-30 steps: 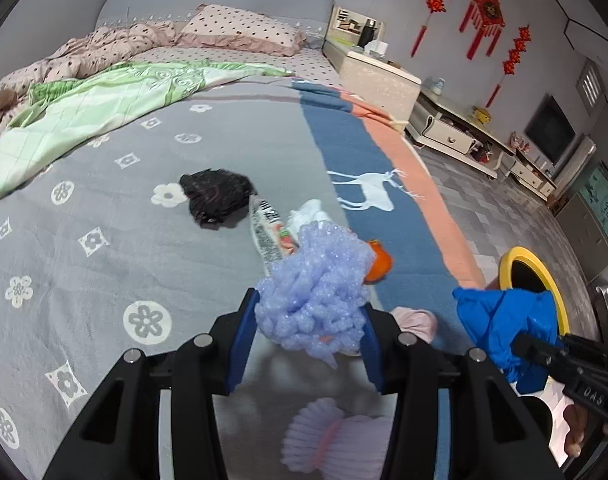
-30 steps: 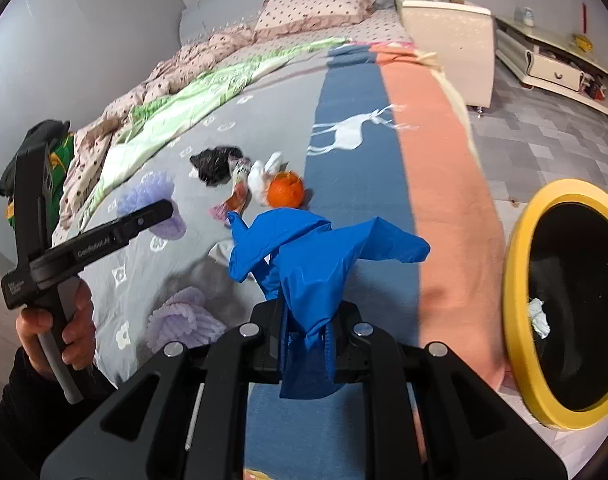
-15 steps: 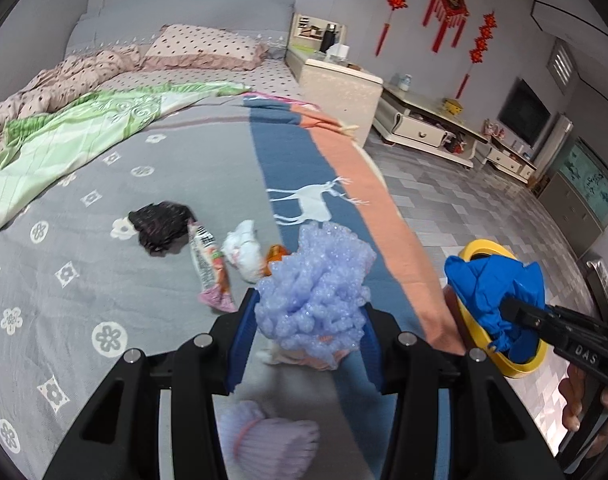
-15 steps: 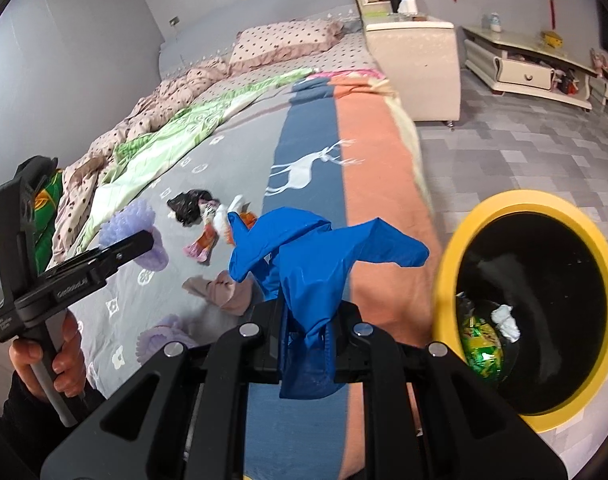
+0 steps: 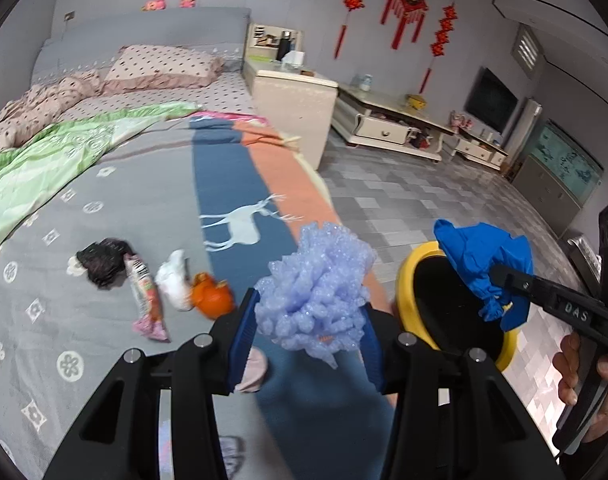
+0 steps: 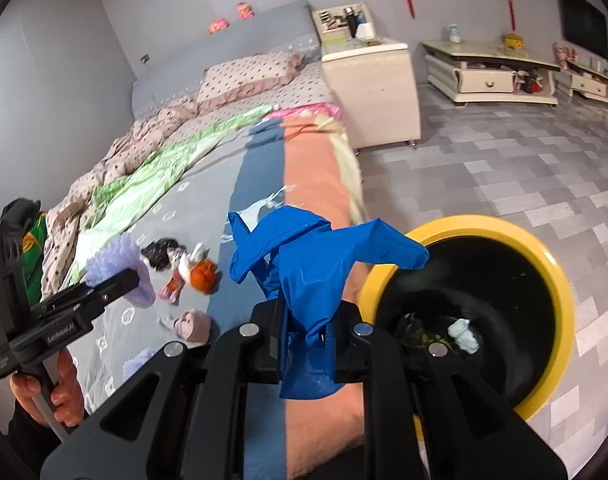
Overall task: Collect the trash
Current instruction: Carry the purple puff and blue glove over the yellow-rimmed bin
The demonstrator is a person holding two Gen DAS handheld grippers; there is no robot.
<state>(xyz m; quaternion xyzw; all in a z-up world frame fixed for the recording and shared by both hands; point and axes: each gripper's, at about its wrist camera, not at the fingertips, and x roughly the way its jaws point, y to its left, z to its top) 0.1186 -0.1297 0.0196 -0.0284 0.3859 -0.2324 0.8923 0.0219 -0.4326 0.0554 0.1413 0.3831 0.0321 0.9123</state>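
**Two grippers carry trash toward the bin**

The left gripper (image 5: 310,320) clamps a lilac mesh puff (image 5: 318,284) above the bed's (image 5: 103,208) outer edge; the right gripper (image 6: 306,334) pinches a blue glove (image 6: 304,256) beside the yellow-rimmed bin (image 6: 544,256). An orange peel (image 5: 211,298) and snack wrapper (image 5: 143,296) lie mid-bed

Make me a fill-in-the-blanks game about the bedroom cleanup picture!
1. The right gripper holds a crumpled glove whose color is ____.
2. The left gripper squeezes a fluffy ball whose color is ____.
3. The trash bin beside the bed has a rim colored ____.
4. The round orange thing lies on the ____.

Missing words: blue; purple; yellow; bed
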